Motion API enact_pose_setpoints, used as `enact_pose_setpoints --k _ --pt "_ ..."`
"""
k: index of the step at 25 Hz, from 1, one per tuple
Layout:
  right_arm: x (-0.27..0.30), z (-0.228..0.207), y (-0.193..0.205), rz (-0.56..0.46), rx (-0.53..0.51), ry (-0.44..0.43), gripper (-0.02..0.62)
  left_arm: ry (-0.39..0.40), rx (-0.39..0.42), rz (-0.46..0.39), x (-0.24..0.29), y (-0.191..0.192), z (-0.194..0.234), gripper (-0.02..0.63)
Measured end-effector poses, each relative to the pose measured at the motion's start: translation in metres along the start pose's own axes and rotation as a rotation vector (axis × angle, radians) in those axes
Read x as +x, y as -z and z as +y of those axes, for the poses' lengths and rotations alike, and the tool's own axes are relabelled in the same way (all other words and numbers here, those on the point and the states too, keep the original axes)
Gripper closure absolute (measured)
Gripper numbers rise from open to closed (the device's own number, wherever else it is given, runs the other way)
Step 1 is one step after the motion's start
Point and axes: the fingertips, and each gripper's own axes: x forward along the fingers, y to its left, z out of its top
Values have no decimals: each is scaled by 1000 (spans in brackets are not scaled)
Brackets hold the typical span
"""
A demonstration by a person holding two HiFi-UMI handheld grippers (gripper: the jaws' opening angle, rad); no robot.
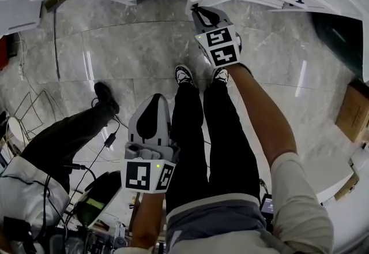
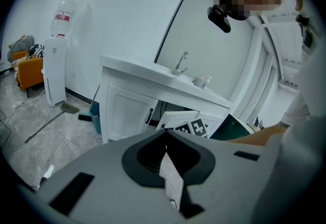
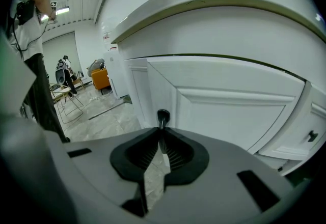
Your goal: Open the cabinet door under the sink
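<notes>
Grips the slim black handle (image 3: 163, 116) of the cabinet door (image 3: 229, 111) with the right hand-held gripper (image 3: 162, 129), ribbed grey pads pinched narrow on the rod just below its rounded top. Faces a smooth white counter (image 2: 133, 66) with one curved metal tap (image 2: 179, 63) at the sink.

Finds the held door under that sink, far and to the right in the head view, standing ajar. Flat white, with a recessed rectangular panel. Left of it, a second white panelled door (image 2: 127, 111), shut flush, with one black bar handle (image 2: 151, 116) of its own. Right of the held door, one more small black handle (image 3: 309, 136) on another white panel.

Carries the left hand-held gripper (image 1: 156, 99) low and near, beside the black trouser legs (image 1: 190, 131), well apart from the cabinet. Jaws together, tips touching, nothing between.

Two hand-held grippers in all, each of matte grey plastic with one cube of black-and-white square markers. Two doors in the left gripper view. Below, a floor (image 1: 115, 45) of glossy grey veined stone tiles.
</notes>
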Motion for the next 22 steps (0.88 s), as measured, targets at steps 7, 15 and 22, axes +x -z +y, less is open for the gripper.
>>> enact_pose_setpoints --k 7,15,22 --pt "-10 3 9 3 -36 -18 549 -10 4 -1 1 1 -2 604" --pt "-34 6 30 14 -58 -47 549 -8 9 3 3 3 -12 604" --pt "-53 5 47 18 -76 -79 549 2 22 12 6 7 -26 604"
